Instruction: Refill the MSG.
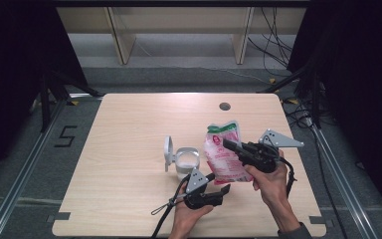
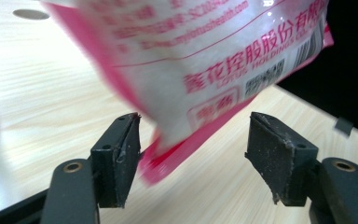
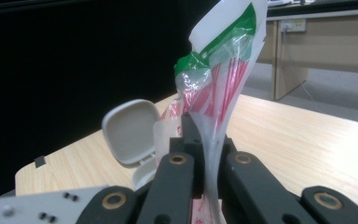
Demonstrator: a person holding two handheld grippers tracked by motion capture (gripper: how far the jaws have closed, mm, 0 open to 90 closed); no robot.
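Observation:
A pink and white plastic bag (image 1: 221, 154) with a green top strip stands upright over the table's right half. My right gripper (image 1: 227, 145) is shut on the bag's upper side, and in the right gripper view the film (image 3: 219, 74) is pinched between the closed jaws (image 3: 205, 140). My left gripper (image 1: 219, 182) sits below the bag's bottom edge with its jaws open. In the left gripper view the bag's lower corner (image 2: 205, 60) hangs between the jaws (image 2: 193, 154), close to the left pad (image 2: 126, 158) and well apart from the right one.
A small white container (image 1: 186, 160) with its hinged lid (image 1: 168, 152) raised stands just left of the bag; the lid (image 3: 130, 130) also shows in the right gripper view. The wooden table (image 1: 139, 124) has a cable hole (image 1: 224, 106) near its far edge.

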